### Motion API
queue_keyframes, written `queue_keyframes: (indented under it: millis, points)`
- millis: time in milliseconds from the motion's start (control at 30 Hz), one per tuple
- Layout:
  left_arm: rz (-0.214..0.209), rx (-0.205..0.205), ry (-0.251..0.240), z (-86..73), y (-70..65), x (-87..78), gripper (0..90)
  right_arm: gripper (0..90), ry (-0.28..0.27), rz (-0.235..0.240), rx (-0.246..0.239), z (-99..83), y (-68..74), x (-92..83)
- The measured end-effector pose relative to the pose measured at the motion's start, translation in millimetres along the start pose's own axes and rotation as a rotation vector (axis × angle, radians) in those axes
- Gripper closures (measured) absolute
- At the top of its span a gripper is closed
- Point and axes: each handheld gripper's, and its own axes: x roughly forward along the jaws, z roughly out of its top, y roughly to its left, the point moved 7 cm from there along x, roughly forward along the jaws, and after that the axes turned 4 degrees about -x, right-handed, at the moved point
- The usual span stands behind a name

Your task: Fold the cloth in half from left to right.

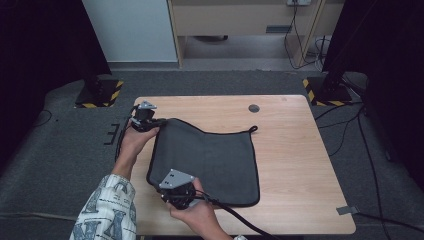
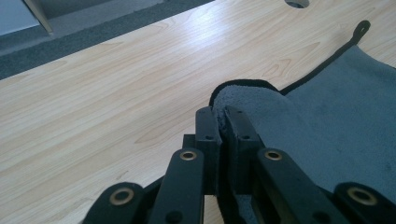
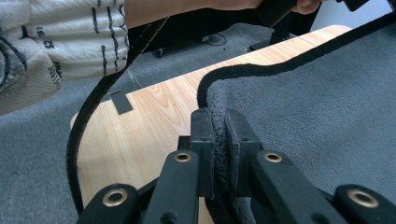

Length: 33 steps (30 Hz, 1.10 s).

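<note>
Grey cloth (image 1: 210, 160) with black trim lies flat on the wooden table (image 1: 295, 165), pinched at two corners. Right gripper (image 1: 178, 192) at the near edge has its jaws closed on the cloth's near-left corner; left gripper (image 1: 143, 120) farther back is clamped on the far-left corner, which is lifted slightly. Cloth's hanging loop (image 1: 253, 129) sits at the far-right corner, a cable hole (image 1: 254, 108) beyond it. Past the table: grey carpet (image 1: 60, 150), hazard-striped stand bases (image 1: 100, 93).

High view above my side looking forward and down, my gripper views close, all sharing the grey cloth (image 1: 210, 157) on the table (image 1: 295, 165).
</note>
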Motion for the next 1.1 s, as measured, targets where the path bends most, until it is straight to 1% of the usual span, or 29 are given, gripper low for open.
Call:
queue_keyframes:
  millis: [167,467,633,767,867,1000,1100]
  points:
    - [0.007,-0.002,0.005,-2.4,6.1,-5.6,84.7,83.4,-0.001,0.009,-0.001,3.6,3.6,5.6]
    - [0.009,-0.008,0.008,-7.0,11.7,-8.7,84.7,83.4,0.002,0.018,0.006,6.0,6.6,11.8]
    - [0.012,-0.011,0.009,-9.2,17.1,-14.5,84.7,83.4,0.002,0.026,0.005,10.0,10.5,16.4]
    - [-0.004,-0.023,0.002,-10.5,19.8,-18.8,84.7,83.4,-0.008,0.031,0.011,13.1,13.5,18.6]
    - [-0.004,-0.023,0.005,-9.8,18.2,-17.9,84.6,83.4,-0.009,0.031,0.017,11.6,14.0,17.7]
    - [-0.007,-0.018,0.000,-5.0,10.8,-14.9,84.6,83.4,-0.012,0.029,0.030,9.9,11.0,13.8]
    - [-0.011,-0.025,-0.007,-1.4,6.3,-11.9,84.6,83.4,-0.018,0.020,0.033,9.1,7.4,8.3]
